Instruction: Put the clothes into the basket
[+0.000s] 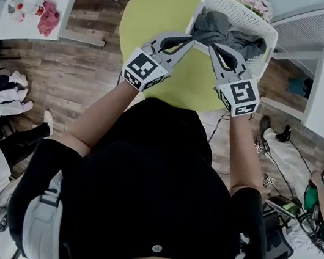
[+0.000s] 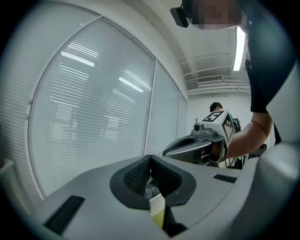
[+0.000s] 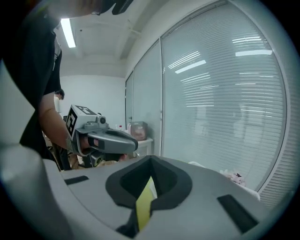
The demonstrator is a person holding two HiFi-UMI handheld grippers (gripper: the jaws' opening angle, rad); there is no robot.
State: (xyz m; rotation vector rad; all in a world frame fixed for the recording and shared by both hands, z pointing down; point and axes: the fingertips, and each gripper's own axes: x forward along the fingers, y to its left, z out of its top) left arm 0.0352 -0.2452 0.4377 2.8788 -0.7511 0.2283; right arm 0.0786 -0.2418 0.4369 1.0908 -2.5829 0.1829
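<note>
Clothes (image 1: 229, 36): grey heap inside white basket (image 1: 264, 27), upper centre of frame, long axis left-right. left gripper (image 1: 192, 37) and right gripper (image 1: 215, 47) both at near rim, tips touching heap's near edge. Both jaws pressed together, no pinched fabric discernible. Right nearer heap's bulk.

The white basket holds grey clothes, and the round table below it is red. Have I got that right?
Not quite. The round table is yellow-green, not red, as the head view shows. The rest holds: the white basket has grey clothes in it, with that table below.
</note>
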